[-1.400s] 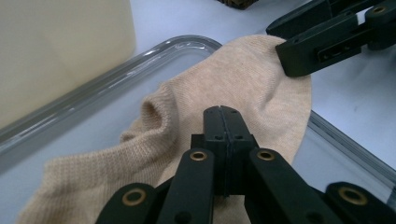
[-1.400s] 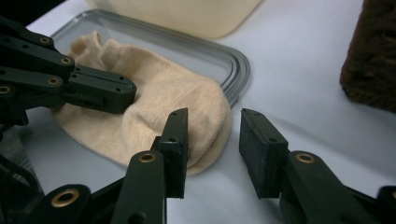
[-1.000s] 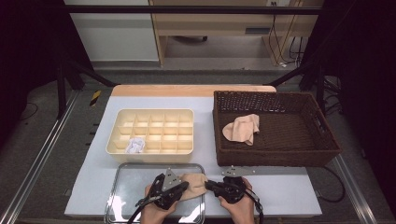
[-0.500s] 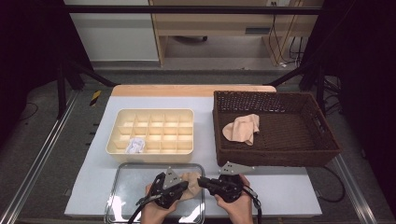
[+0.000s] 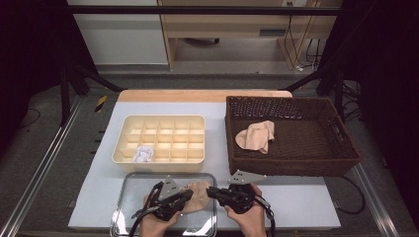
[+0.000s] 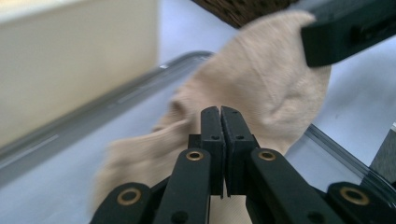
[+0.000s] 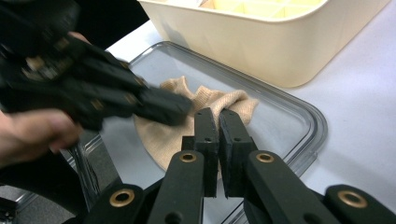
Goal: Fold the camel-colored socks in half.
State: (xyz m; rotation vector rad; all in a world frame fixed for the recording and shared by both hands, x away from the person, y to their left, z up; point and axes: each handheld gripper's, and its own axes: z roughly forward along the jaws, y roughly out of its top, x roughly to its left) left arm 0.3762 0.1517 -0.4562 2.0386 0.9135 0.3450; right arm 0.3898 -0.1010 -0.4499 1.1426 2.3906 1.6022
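A beige sock (image 5: pixel 199 196) hangs bunched over a clear tray (image 5: pixel 131 197) at the table's near edge, between my two grippers. My left gripper (image 5: pixel 189 195) meets it from the left. In the left gripper view its jaws (image 6: pixel 220 112) stand almost together after easing apart slightly, with sock fabric (image 6: pixel 261 79) under and beyond them. My right gripper (image 5: pixel 210 191) comes from the right. In the right gripper view its tips (image 7: pixel 219 114) are shut at the sock's (image 7: pixel 163 135) bunched edge, with the left gripper (image 7: pixel 180 109) beside them.
A cream compartment box (image 5: pixel 163 121) stands behind the tray, with a white crumpled item (image 5: pixel 143 154) in a front cell. A dark wicker basket (image 5: pixel 291 165) at the right holds another beige sock (image 5: pixel 256 137). The tray's rim (image 7: pixel 313 123) curves near the right jaws.
Both grippers have lifted a little over the tray with the sock between them, and the left one has shifted slightly toward the right one.
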